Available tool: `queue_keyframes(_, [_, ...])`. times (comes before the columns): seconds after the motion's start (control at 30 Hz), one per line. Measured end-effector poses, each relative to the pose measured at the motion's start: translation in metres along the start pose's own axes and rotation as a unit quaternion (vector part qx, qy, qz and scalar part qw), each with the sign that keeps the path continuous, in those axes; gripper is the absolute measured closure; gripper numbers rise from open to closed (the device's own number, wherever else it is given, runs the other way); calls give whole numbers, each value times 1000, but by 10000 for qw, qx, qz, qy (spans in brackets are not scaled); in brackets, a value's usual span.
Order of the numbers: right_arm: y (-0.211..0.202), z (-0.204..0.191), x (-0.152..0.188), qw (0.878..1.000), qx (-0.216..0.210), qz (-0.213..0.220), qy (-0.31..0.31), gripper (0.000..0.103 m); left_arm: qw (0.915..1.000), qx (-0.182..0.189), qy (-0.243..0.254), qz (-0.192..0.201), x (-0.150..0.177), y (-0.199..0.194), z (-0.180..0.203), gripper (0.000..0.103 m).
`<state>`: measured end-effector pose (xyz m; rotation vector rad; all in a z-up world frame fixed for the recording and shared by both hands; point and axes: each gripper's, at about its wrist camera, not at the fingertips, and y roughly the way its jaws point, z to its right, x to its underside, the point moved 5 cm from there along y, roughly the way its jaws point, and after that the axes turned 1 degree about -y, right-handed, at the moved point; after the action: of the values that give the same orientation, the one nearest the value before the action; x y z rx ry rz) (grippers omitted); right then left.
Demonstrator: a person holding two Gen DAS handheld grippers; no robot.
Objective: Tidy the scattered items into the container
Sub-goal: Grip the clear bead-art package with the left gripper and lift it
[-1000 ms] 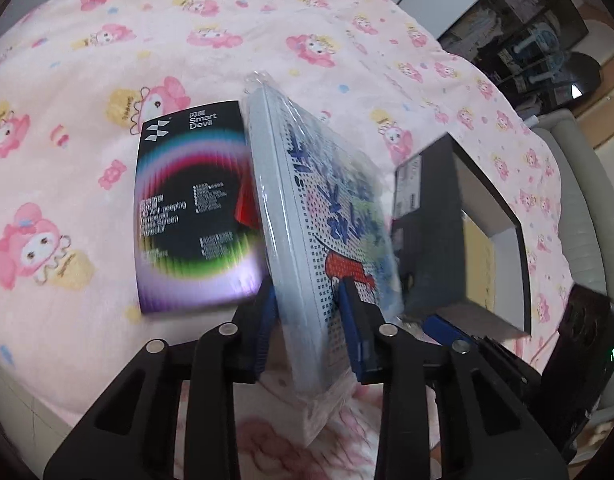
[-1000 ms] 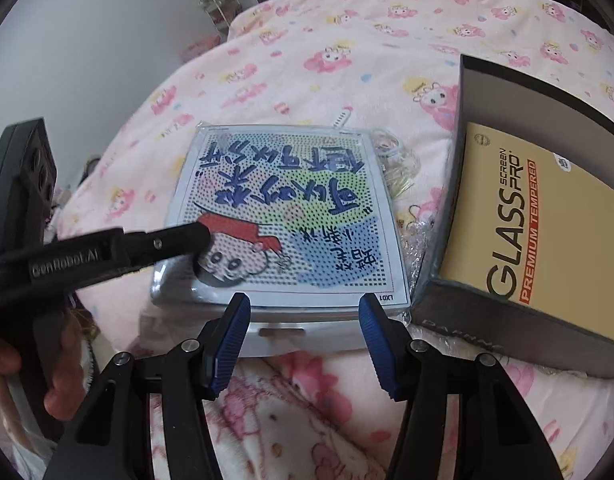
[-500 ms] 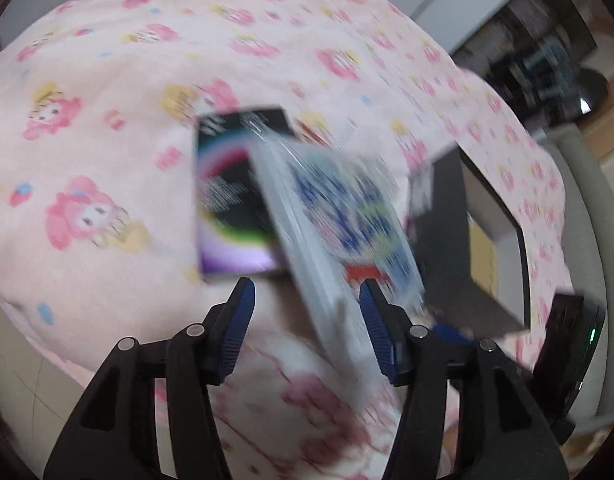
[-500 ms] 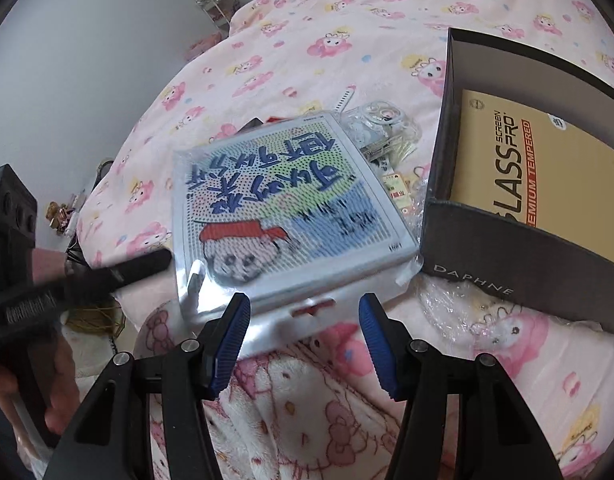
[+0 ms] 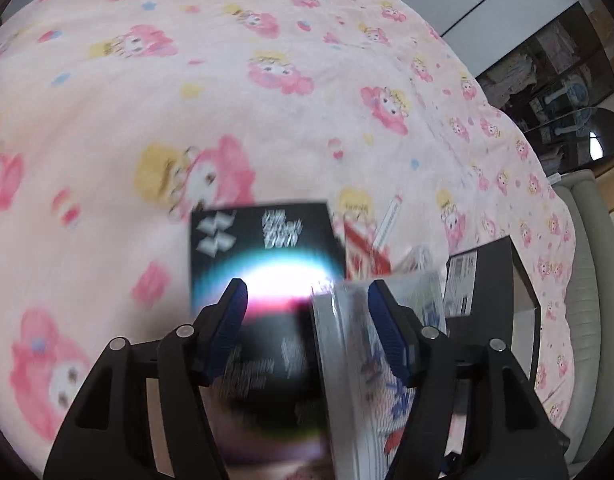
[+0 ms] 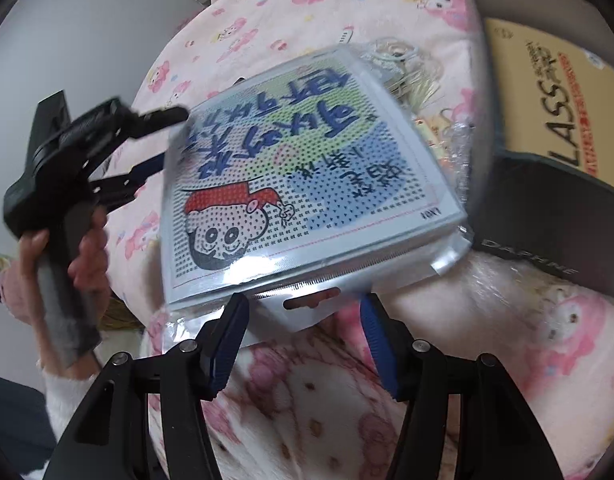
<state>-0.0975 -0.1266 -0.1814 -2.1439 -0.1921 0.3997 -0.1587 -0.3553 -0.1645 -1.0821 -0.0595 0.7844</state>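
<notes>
One flat packet, the bead-art kit [image 6: 307, 184] in its clear sleeve, is the thing in hand at this moment: it sits tilted on the pink cartoon-print bed [image 5: 227, 80], its far corner close against the dark cardboard box [image 6: 547, 216] that serves as the container, with a yellow screen-protector pack [image 6: 555, 92] already lying inside that box. Beyond the kit, away from the box's near wall, a small clear-wrapped trinket [image 6: 403, 64] lies on the bed, and in the left wrist view a black rainbow-printed pack [image 5: 263, 264] rests flat beside the kit on the side away from the box. The left gripper [image 5: 307, 308] has just been opening; its fingers [image 5: 231, 320] now stand well apart, with the kit's edge between them but no visible pressing, so I judge it released. The right gripper [image 6: 303, 340] is also spread wide and holds nothing, its fingers [image 6: 227, 340] poised just short of the kit's hanging tab. This reads as a handover: the kit is let go by the left and about to be taken by the right. Next, the right fingers would need to close on the tab edge, lift, and carry the kit over the box wall, keeping it flat enough to slide in atop the yellow pack.
</notes>
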Motion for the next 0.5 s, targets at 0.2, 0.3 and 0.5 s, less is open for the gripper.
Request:
queue_keyframes(0.2, [9,-9,-7,9999,-44,43,-86,49,9986,293,361,-271,-4,16,12,78])
queue_keyframes(0.3, [10,-14,-8,9998,28,108,-171,49,9981,191,519,-271,8,9,16,82])
queue_keyframes(0.5, [5,-42,-19,9982,240,305,-463,49,9972,218,584,-406,40,-7,18,82])
